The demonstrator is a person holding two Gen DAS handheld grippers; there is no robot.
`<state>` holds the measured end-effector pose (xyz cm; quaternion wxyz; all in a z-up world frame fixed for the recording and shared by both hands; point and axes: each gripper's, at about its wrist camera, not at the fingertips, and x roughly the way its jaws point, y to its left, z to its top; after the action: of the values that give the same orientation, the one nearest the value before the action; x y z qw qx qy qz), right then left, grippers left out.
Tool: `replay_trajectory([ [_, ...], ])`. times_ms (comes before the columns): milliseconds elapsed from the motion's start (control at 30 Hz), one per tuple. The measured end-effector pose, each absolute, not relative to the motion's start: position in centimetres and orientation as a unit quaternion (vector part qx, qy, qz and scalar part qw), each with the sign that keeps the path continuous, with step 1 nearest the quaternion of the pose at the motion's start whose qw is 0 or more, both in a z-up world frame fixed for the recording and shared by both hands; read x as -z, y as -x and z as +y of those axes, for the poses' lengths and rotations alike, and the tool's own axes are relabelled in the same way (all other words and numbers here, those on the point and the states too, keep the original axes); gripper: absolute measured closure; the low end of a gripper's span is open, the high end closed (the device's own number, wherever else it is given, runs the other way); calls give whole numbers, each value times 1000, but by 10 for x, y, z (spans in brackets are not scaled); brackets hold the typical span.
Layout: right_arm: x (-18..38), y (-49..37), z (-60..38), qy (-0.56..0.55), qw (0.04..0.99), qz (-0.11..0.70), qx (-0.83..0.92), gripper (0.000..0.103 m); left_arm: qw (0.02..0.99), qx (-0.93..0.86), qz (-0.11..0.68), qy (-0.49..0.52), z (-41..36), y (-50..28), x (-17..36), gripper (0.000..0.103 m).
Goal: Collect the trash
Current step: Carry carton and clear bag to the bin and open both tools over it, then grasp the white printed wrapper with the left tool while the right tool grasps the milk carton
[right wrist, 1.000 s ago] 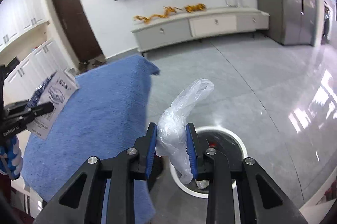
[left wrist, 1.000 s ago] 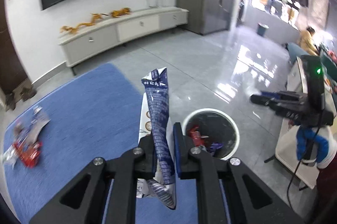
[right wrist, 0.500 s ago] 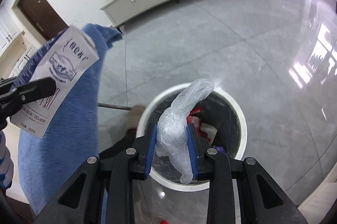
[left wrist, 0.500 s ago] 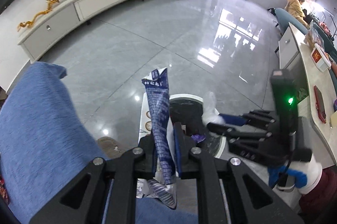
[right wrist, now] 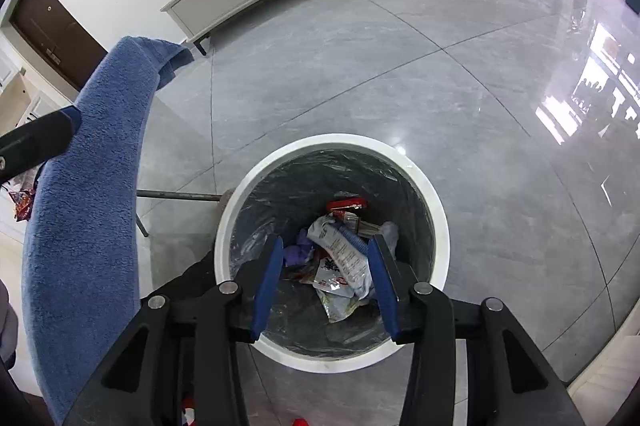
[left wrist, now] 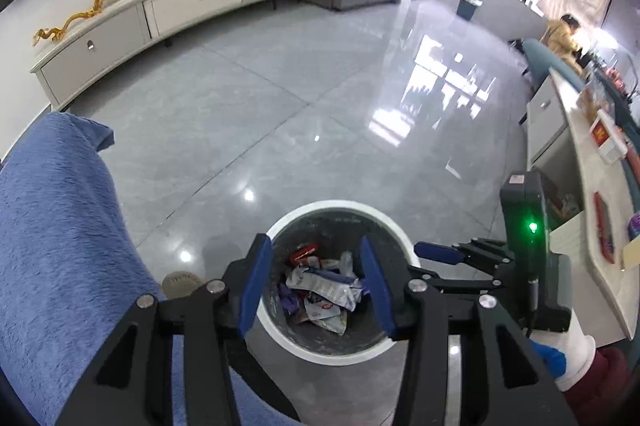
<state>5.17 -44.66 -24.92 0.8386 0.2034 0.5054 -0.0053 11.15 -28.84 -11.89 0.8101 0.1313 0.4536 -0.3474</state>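
Both tools over the round white-rimmed waste bin with grey plastic liner [right wrist: 434,202], on the glossy grey tiled floor [right wrist: 360,66] just beside the blue terry-cloth-covered table [right wrist: 92,186]. Left hand-held gripper [left wrist: 312,282] with blue-padded fingers [left wrist: 254,286] spread wide, nothing between them, only the bin's contents visible through the gap. Right hand-held gripper [right wrist: 326,280] likewise wide open and empty, poised above the near side of the bin mouth.

Inside the bin: a heap of crumpled wrappers [right wrist: 340,250], including a white printed snack packet [right wrist: 344,256], a red wrapper [right wrist: 346,204] toward the far wall, something purple [right wrist: 300,250] on the left of the heap, and a pale clear-plastic scrap [right wrist: 390,232] at the right. All resting on the liner at the bottom, well below the rim.

Judging from this: a fair share of the collecting done, with several pieces already binned and no piece in either tool. Not finished, though. At the left edge of the right wrist view, past the blue cloth, a red-and-orange wrapper [right wrist: 22,204] in sight, with another pale scrap above it partly hidden by the other tool's black finger; whether on the tabletop or elsewhere cannot be told from here. A small red object [right wrist: 298,422] also peeking out at the bottom edge, between the gripper arms, too cropped to identify. Likely next: back to the table for the leftovers.
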Motion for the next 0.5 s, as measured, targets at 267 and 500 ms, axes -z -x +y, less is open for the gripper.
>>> replay_trajectory([
  [267, 177, -44, -415, -175, 872, 455, -33, 59, 846, 334, 397, -120, -205, -85, 60, 58],
  [500, 95, -48, -347, -125, 902, 402, -91, 59, 885, 273, 364, -100, -97, -69, 27, 58],
])
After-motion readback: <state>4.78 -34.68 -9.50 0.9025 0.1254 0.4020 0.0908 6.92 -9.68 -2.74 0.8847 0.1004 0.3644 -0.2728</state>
